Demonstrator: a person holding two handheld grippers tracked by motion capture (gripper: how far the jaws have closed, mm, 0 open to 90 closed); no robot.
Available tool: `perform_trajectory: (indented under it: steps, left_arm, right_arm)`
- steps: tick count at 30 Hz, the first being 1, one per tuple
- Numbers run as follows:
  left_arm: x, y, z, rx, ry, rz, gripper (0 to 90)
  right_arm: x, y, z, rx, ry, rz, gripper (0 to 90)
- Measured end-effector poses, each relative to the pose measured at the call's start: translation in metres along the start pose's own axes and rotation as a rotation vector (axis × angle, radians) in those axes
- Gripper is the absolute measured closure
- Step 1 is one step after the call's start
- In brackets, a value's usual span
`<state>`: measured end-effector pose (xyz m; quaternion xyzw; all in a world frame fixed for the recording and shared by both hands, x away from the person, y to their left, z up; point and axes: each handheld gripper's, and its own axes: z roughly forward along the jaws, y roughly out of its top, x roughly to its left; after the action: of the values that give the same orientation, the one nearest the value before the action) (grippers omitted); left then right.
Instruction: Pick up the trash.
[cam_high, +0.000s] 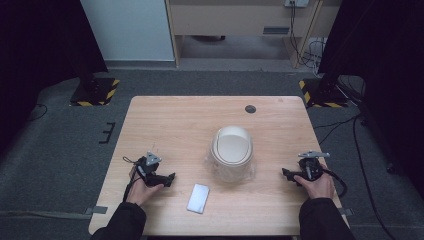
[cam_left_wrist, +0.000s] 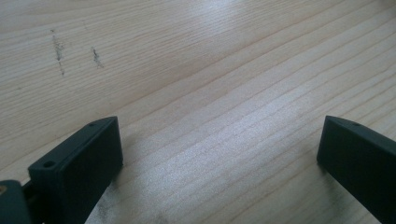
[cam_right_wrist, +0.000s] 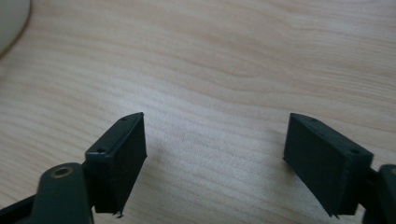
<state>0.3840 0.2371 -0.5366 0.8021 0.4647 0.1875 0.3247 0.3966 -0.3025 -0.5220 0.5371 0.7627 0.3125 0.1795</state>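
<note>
Left gripper (cam_high: 169, 179) near-left on table (cam_high: 165, 120), jaws wide apart, empty. Right gripper (cam_high: 286, 173) near-right, likewise spread, empty. White bin (cam_high: 231, 152) on clear wrap, centre; white packet (cam_high: 198, 198) just near-left. Advise level approach, jaws kept wide, straddling packet.

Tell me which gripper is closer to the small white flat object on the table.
The left gripper; the white flat object lies just beside it, while the right gripper sits beyond the bin.

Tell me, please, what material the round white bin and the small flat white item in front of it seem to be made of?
The bin looks like smooth cream plastic with a soft sheen on its domed lid; a clear, crinkly film, probably a bag, surrounds its base. The flat white item is matte; plastic or folded cloth, I cannot tell.
</note>
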Motion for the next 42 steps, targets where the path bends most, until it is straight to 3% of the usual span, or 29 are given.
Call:
perform_trajectory:
  steps: [7, 9, 10, 17, 24, 25, 32, 40, 42]
  left_arm:
    - [0.0, 0.0, 0.0, 0.0, 0.001, 0.0, 0.0]
    - [0.0, 0.0, 0.0, 0.0, 0.001, 0.0, 0.0]
    - [0.0, 0.0, 0.0, 0.0, 0.001, 0.0, 0.0]
    - [0.0, 0.0, 0.0, 0.001, 0.001, -0.001, 0.0]
    - [0.0, 0.0, 0.0, 0.001, 0.003, -0.003, 0.0]
    - [0.0, 0.0, 0.0, 0.001, 0.003, -0.003, 0.0]
    - [-0.001, 0.0, 0.0, 0.001, 0.004, -0.003, 0.0]
    - [-0.001, 0.0, 0.0, 0.0, 0.004, -0.005, 0.0]
    - [-0.001, 0.0, 0.0, 0.001, 0.005, -0.004, 0.0]
  right_arm:
    - [0.004, 0.012, -0.017, -0.156, 0.005, 0.068, 22.1]
    - [0.005, 0.013, -0.019, -0.172, 0.008, 0.072, 21.9]
    - [0.008, 0.016, -0.025, -0.216, 0.015, 0.081, 22.0]
    - [0.017, 0.028, -0.039, -0.295, 0.022, 0.078, 21.7]
    - [0.027, 0.044, -0.056, -0.368, 0.043, 0.041, 18.4]
    - [0.033, 0.049, -0.061, -0.396, 0.049, 0.027, 18.0]
    - [0.055, 0.065, -0.077, -0.453, 0.075, -0.033, 17.9]
    - [0.075, 0.079, -0.087, -0.504, 0.113, -0.06, 15.6]
    - [0.085, 0.085, -0.091, -0.522, 0.142, -0.069, 13.9]
